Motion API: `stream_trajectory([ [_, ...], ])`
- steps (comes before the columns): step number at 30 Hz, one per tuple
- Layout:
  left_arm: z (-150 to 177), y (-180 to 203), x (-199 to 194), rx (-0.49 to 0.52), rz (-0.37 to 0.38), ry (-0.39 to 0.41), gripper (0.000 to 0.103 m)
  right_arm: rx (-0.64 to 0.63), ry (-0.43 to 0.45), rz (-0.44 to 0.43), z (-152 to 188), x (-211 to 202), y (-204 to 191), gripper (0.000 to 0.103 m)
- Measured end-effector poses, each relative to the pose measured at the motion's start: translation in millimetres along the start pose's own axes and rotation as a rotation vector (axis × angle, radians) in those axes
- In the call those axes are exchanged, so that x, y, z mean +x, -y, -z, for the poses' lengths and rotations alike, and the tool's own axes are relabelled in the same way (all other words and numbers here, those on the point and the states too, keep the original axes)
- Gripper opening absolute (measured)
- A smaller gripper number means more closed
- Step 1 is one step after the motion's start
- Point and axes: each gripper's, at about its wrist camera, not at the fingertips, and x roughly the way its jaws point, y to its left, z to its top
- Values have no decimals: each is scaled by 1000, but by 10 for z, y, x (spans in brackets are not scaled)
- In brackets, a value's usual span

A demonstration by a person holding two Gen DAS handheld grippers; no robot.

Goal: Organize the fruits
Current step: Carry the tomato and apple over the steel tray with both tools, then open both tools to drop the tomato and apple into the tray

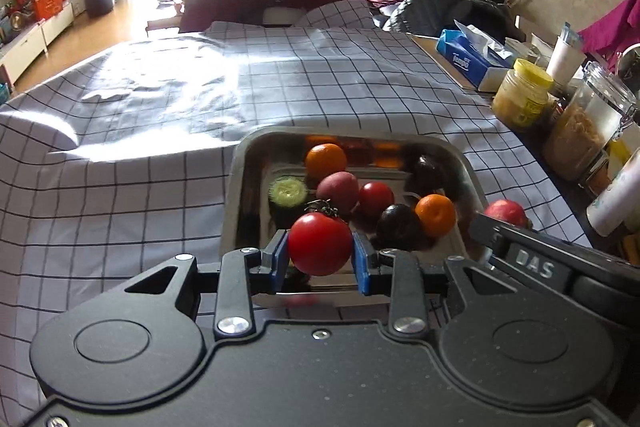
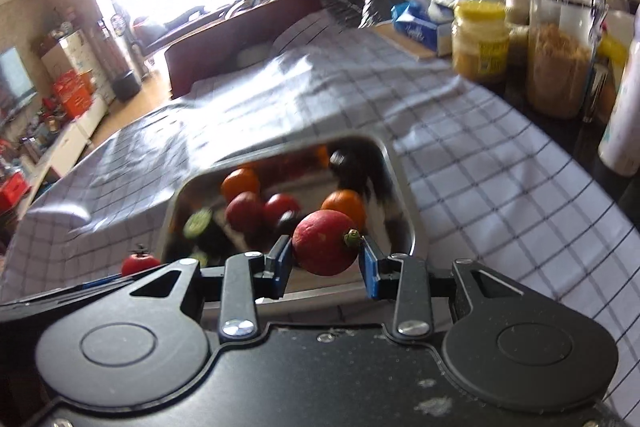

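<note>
Nearest the left wrist lens, the left gripper (image 1: 320, 253) pinches a glossy red tomato (image 1: 320, 243) between its blue pads (image 1: 362, 259), the stem calyx pointing up at 12 o'clock. The tomato hangs over the near rim of the steel tray (image 1: 232, 195), which sits on the checked tablecloth (image 1: 160, 155). In the right wrist view, the right gripper (image 2: 326, 259) clamps a dull red round fruit (image 2: 326, 242), its green stem end against the pad at 3 o'clock; it too is above the tray's near edge.

Inside the tray lie two oranges (image 1: 326, 159), a reddish fruit (image 1: 338, 189), dark plums (image 1: 398, 225) and a cucumber slice (image 1: 288, 191).

The tomato is probably light, smooth and soft-skinned; a gentle grip across its widest middle looks safest, since a hard squeeze could split it. The red fruit seems firmer, though the stem contact may let it twist.
</note>
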Motion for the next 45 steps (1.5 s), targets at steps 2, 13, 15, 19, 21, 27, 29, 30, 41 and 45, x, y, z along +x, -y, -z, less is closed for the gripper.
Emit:
stream_trajectory([
  [2, 20, 14, 37, 16, 8, -14, 41, -5, 16, 24, -5, 61, 7, 37],
  [13, 43, 15, 158, 1, -21, -42, 41, -4, 36, 53, 143, 189, 177, 37],
  [15, 51, 14, 188, -1, -29, -49, 41, -7, 42, 37, 153, 170, 173, 37],
  [19, 70, 20, 234, 0, -31, -65, 41, -34, 62, 18, 183, 139, 99, 37],
  [21, 76, 24, 241, 3, -37, -66, 42, -45, 73, 21, 198, 133, 64, 37],
  [27, 81, 28, 232, 9, -49, -59, 50, -38, 95, 12, 206, 101, 48, 38],
  [29, 83, 32, 231, 7, -52, -62, 51, -32, 104, 2, 197, 97, 65, 39],
  [30, 86, 34, 229, 8, -56, -60, 51, -28, 115, 0, 196, 90, 72, 39],
  [41, 115, 82, 186, 17, -82, -51, 52, -47, 85, 21, 181, 97, 72, 39],
  [45, 140, 119, 171, 22, -92, -50, 52, -55, 66, 39, 182, 94, 90, 39],
])
